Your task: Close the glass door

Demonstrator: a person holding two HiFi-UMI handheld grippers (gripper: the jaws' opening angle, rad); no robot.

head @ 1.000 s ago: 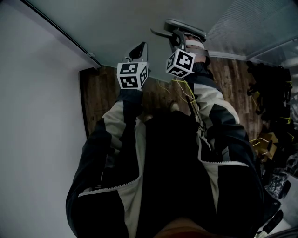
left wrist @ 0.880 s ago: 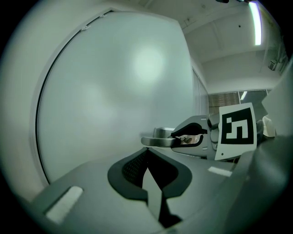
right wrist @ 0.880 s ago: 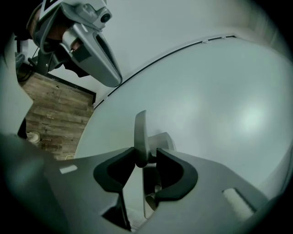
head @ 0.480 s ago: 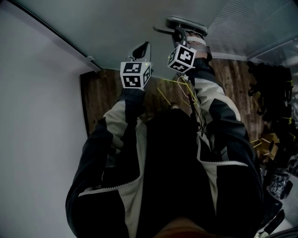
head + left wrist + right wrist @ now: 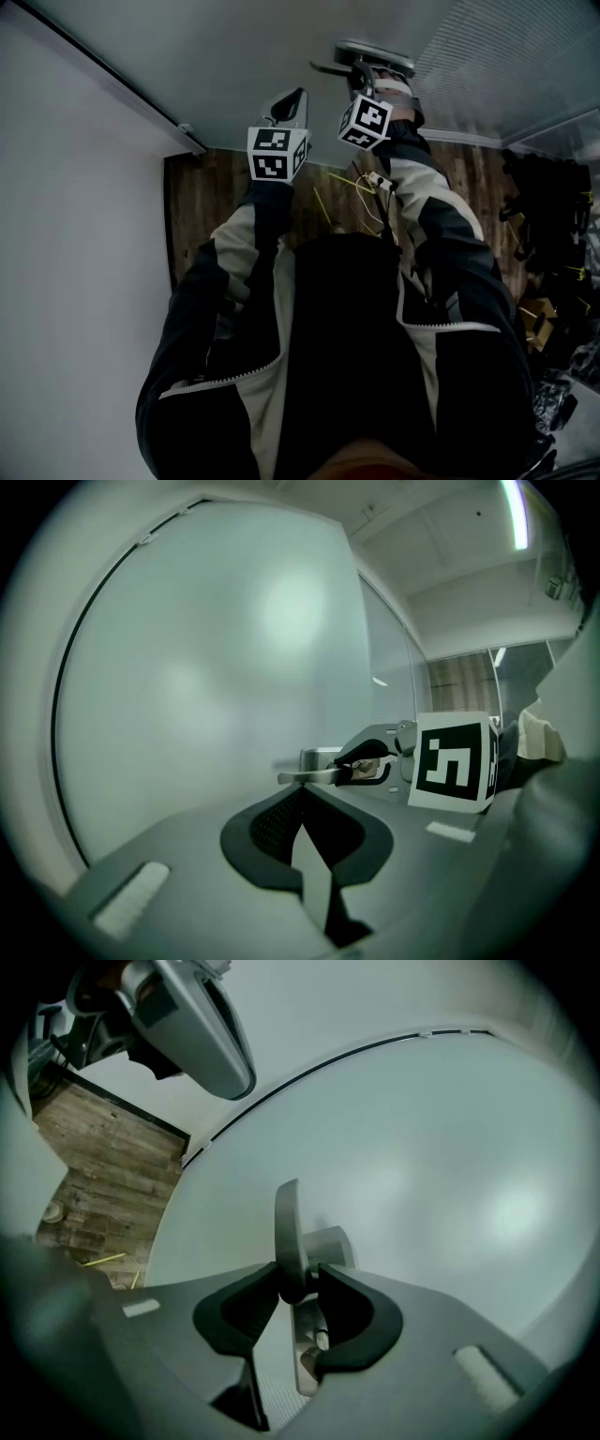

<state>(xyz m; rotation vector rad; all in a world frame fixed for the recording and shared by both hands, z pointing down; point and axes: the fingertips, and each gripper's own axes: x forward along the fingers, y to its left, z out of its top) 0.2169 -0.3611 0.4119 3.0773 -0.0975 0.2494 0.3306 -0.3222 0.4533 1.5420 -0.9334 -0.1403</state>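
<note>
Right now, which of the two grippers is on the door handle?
The right gripper: its jaws grip the door handle. The left gripper holds nothing, its jaws together.

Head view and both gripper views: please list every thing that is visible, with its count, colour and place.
glass door: one, frosted grey-green, straight ahead
door handle: one, silver lever, on the door
wall: one, white, left
floor: one, brown wood, below the door
cables: a few, yellow, above the floor
clutter: count unclear, dark, far right
jacket: one, black and pale, lower middle
left gripper: one, grey, jaws together, empty
right gripper: one, grey, pads on the door handle
</note>
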